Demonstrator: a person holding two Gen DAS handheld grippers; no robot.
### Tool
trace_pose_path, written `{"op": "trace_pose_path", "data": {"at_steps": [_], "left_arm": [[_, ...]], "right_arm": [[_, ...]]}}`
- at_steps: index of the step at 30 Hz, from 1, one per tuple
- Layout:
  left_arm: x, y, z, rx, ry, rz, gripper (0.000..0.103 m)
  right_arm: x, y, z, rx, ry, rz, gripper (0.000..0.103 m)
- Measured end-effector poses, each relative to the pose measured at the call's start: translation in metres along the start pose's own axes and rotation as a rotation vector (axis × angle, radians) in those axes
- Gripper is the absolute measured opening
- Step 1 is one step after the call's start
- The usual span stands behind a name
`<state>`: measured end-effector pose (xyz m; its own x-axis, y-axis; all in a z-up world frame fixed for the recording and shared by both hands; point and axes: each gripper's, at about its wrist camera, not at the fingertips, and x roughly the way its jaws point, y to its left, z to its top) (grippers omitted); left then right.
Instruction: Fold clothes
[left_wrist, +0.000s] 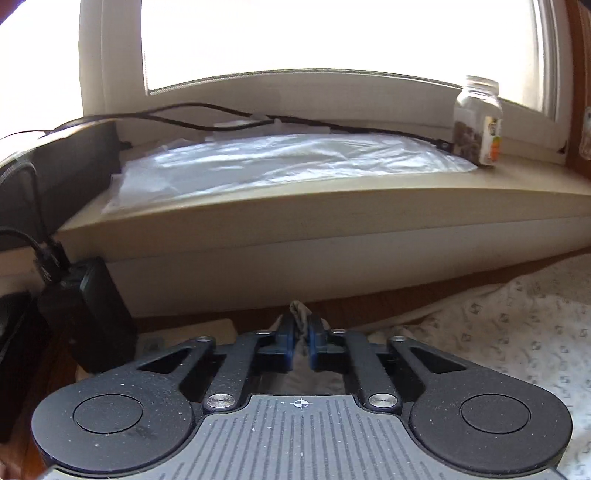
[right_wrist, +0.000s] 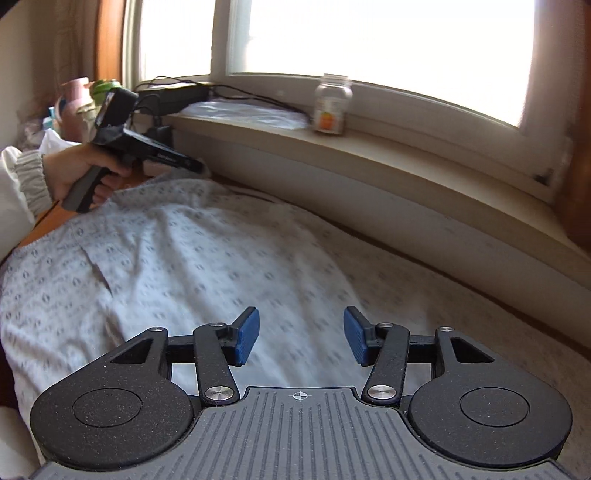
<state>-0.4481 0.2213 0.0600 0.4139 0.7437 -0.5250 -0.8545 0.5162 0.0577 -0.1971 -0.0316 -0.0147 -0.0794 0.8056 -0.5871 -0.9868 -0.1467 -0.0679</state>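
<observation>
A pale patterned garment (right_wrist: 177, 266) lies spread over the surface below the window sill. It also shows at the right of the left wrist view (left_wrist: 517, 332). My left gripper (left_wrist: 303, 325) is shut on a bunched edge of the garment, close to the wall under the sill. In the right wrist view a hand holds that left gripper (right_wrist: 201, 166) at the garment's far left edge. My right gripper (right_wrist: 301, 338) is open and empty, just above the garment's near part.
A window sill (left_wrist: 332, 206) runs across the back, with a plastic bag (left_wrist: 280, 162), black cables (left_wrist: 207, 114) and a jar (left_wrist: 478, 122) on it. A black power adapter (left_wrist: 92, 314) stands at the left. Bottles and clutter (right_wrist: 77, 107) sit at the far left.
</observation>
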Motion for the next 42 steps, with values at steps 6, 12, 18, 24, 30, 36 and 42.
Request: {"op": "trace_pose_path", "data": {"at_steps": [6,12,18,24,30,36,42], "left_arm": [[-0.030,0.029,0.018,-0.101,-0.078,0.115,0.008],[-0.061,-0.010,0.015,-0.008,-0.075,0.044,0.037],[-0.075,-0.088,0.005,0.075,-0.079,-0.143,0.055],[-0.087,-0.187,-0.026,0.182,-0.029,-0.366,0.059],[-0.109,-0.258,-0.056,0.274,-0.010,-0.536,0.063],[-0.110,-0.270,-0.079,0.313,-0.004,-0.578,0.066],[-0.091,-0.256,-0.085,0.300,0.036,-0.558,0.068]], "right_arm": [[-0.048,-0.037,-0.041,0.016,0.038,-0.080,0.051],[-0.092,-0.073,-0.085,0.077,0.087,-0.169,0.051],[-0.116,-0.096,-0.129,0.189,0.103,-0.195,0.051],[-0.134,-0.101,-0.165,0.249,0.096,-0.209,0.051],[-0.172,-0.102,-0.203,0.297,0.026,-0.273,0.051],[-0.181,-0.091,-0.203,0.304,0.011,-0.335,0.051],[-0.152,-0.037,-0.162,0.193,-0.015,-0.168,0.045]]}}
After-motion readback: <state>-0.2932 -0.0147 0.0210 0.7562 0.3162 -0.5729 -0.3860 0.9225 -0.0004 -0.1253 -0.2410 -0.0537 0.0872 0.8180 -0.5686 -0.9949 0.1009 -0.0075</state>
